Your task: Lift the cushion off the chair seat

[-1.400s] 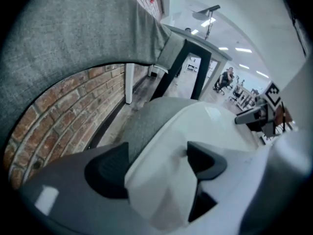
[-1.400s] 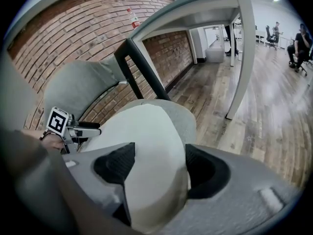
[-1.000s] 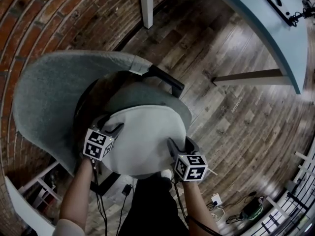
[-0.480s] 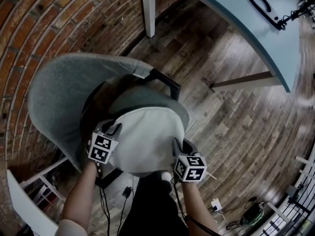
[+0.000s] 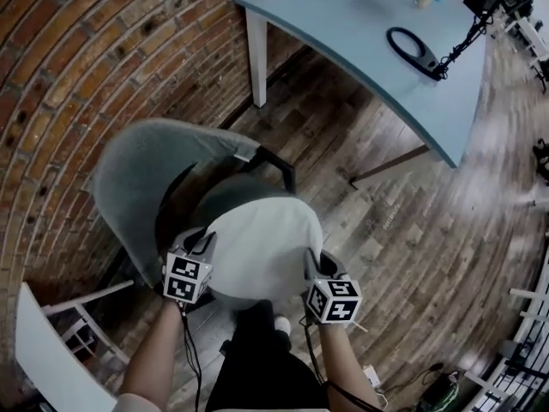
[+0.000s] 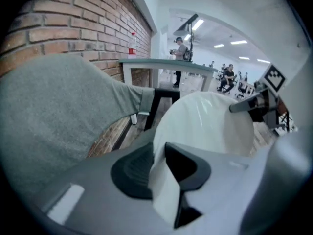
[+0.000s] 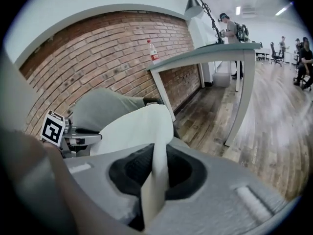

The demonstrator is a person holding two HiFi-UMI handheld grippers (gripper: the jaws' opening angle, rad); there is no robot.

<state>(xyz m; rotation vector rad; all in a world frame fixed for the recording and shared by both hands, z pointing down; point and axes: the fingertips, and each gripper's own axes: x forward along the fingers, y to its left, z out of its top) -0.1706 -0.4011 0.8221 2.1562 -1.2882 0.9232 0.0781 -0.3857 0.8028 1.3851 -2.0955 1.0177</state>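
Two tools share the work: the left tool (image 5: 202, 241) and the right tool (image 5: 311, 262) have just been closing, and each now pinches an opposite edge of the white cushion (image 5: 262, 245). The cushion hangs between them, seemingly just above the grey chair seat (image 5: 227, 197). The lift looks under way, and the next move calls for raising both sides evenly with a firm grip until the cushion clears the chair.
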